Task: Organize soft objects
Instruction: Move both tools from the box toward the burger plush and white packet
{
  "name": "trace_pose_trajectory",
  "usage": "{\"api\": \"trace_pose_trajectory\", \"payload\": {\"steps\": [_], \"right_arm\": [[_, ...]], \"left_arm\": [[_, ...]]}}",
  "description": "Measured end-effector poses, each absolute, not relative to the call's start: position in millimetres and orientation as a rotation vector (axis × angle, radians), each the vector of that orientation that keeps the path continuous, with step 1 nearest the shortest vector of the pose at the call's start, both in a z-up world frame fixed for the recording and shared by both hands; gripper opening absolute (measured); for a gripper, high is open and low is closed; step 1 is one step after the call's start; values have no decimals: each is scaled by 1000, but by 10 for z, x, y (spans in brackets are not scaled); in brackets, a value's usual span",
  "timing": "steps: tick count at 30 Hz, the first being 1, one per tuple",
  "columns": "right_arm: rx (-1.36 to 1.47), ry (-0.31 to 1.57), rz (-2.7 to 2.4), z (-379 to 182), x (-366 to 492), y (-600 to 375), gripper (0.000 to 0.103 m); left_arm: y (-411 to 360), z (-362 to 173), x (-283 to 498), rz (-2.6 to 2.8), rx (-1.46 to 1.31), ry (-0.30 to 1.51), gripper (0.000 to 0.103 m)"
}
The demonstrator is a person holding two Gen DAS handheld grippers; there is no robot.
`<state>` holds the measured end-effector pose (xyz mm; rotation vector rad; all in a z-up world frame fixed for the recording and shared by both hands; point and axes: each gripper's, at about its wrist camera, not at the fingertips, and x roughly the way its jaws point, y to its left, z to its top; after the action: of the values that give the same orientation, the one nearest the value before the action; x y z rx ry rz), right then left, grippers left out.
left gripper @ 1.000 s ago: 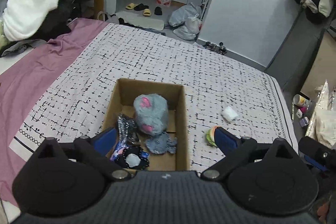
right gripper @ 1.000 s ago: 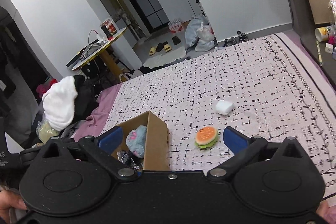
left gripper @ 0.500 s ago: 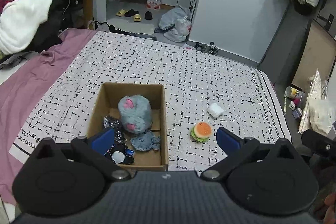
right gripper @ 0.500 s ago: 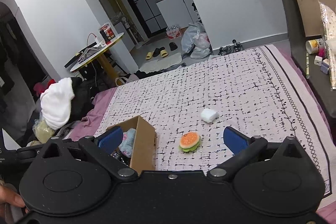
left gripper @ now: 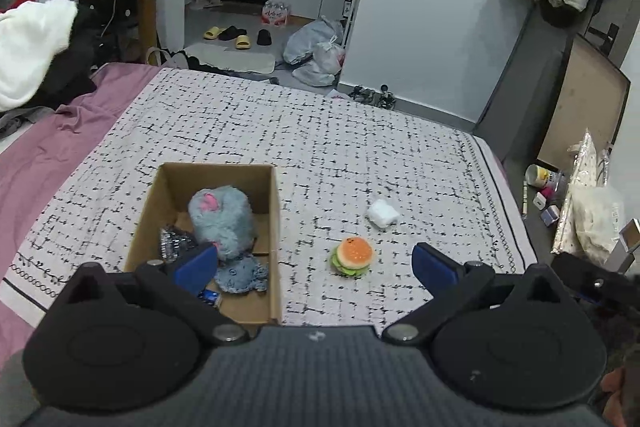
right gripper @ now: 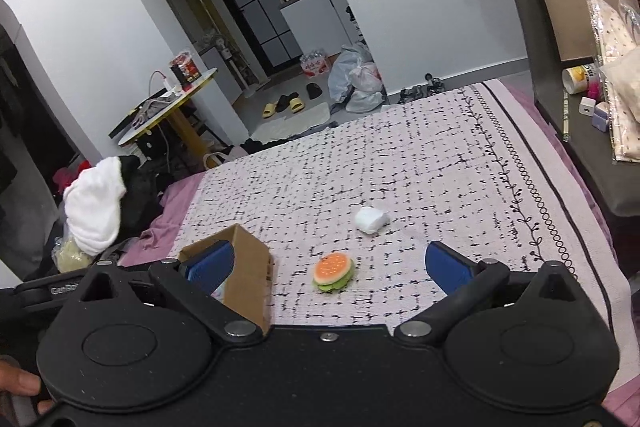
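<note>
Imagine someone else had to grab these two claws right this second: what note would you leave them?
Left claw: open, empty, held above the near end of the cardboard box.
Right claw: open, empty, held above the bed, with the burger plush in line between its fingers.
Done: the grey fluffy plush, a small blue-grey plush and a dark shiny item lie in the box.
Left: the burger plush and the small white soft piece still sit on the patterned bedspread, right of the box. The burger looks like the likely next pick.
</note>
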<state>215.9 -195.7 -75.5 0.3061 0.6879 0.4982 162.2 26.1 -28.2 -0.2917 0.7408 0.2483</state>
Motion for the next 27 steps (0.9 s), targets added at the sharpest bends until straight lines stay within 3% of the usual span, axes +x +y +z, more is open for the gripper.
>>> {"api": "trace_pose_trajectory", "payload": {"steps": [22,27], "right_arm": [[463,794,447,-1305,2920,-2198,102],[470,843,458,-1464,3084,-2187,97]], "left_arm": [[-257,-946,2468,173,-304,831,98],[-243,-1225,2667,213,-307,879,94]]}}
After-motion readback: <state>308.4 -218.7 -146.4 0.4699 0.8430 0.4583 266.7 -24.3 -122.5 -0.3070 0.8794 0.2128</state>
